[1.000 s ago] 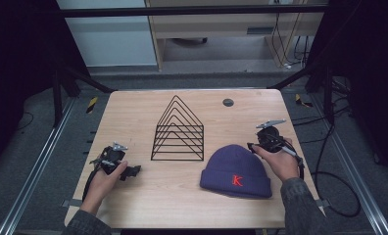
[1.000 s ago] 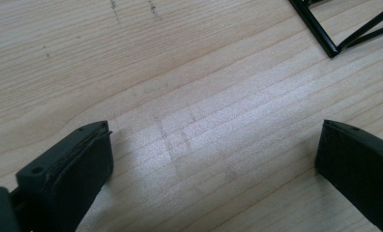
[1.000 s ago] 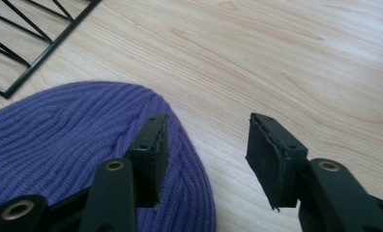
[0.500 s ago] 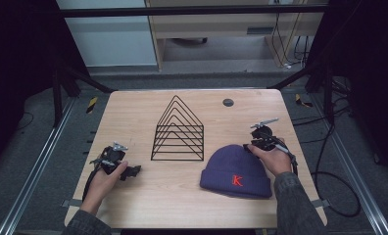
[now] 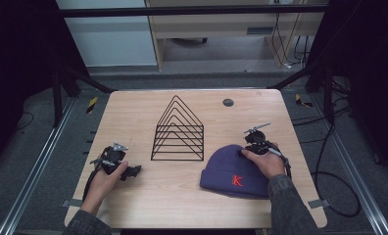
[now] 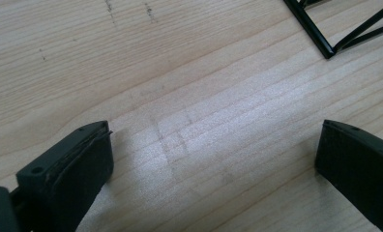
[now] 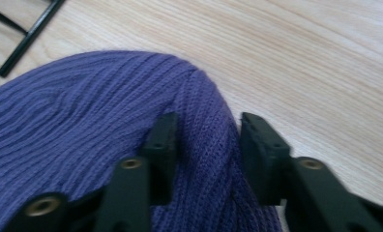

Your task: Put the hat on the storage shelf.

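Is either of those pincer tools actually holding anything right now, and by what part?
The right gripper has just been closing on a fold near the purple beanie's crown edge. The left gripper is open, nothing between its jaws.

Light wooden tabletop, black wire rack of nested triangular frames standing upright near the middle, small dark round disc lying at the far edge, right of the rack

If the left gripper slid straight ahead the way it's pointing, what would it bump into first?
Probably the black wire triangle rack. The left gripper has its fingers wide apart over bare wooden table, and the rack's corner sits ahead and off to one side, so it might just slip past.
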{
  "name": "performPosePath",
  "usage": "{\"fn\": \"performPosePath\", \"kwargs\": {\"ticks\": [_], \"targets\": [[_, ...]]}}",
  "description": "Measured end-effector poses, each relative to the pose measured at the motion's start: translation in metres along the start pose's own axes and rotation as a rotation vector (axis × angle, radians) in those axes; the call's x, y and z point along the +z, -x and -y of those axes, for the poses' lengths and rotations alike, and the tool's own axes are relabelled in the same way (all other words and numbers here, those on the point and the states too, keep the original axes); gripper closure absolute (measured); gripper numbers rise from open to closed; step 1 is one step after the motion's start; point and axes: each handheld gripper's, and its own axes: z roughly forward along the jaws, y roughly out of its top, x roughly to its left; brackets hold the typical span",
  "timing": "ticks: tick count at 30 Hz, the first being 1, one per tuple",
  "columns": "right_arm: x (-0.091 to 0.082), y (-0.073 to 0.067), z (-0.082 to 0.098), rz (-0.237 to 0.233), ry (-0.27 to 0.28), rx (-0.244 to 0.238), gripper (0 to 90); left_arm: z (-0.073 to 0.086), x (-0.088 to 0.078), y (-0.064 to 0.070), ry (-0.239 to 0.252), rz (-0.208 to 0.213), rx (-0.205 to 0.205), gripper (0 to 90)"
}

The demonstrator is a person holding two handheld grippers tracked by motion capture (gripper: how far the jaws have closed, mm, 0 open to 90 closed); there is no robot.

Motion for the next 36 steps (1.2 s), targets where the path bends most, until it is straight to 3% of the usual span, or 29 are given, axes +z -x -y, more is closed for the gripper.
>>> {"fn": "performPosePath", "kwargs": {"ticks": [8, 17, 22, 26, 30, 36], "targets": [[-0.002, 0.000, 0.001, -0.023, -0.006, -0.032, 76.1, 0.000, 0.000, 0.000, 0.000, 0.001, 0.001, 0.0], [-0.020, -0.008, 0.000, -0.027, 0.036, -0.066, 79.2, 0.000, 0.000, 0.000, -0.002, 0.004, 0.009, 0.0], [-0.044, -0.016, -0.002, -0.050, 0.100, -0.086, 79.7, 0.000, -0.001, 0.000, -0.006, 0.003, 0.014, 0.0], [-0.069, -0.031, -0.004, -0.065, 0.171, -0.146, 79.9, -0.001, -0.003, -0.001, -0.006, 0.003, 0.023, 3.0], [-0.094, -0.044, -0.005, -0.081, 0.238, -0.192, 80.0, -0.002, -0.007, -0.001, 0.018, 0.001, 0.023, 4.1], [-0.122, -0.056, -0.008, -0.095, 0.298, -0.233, 80.1, -0.002, -0.013, -0.001, 0.063, -0.013, 0.038, 5.7]]}}
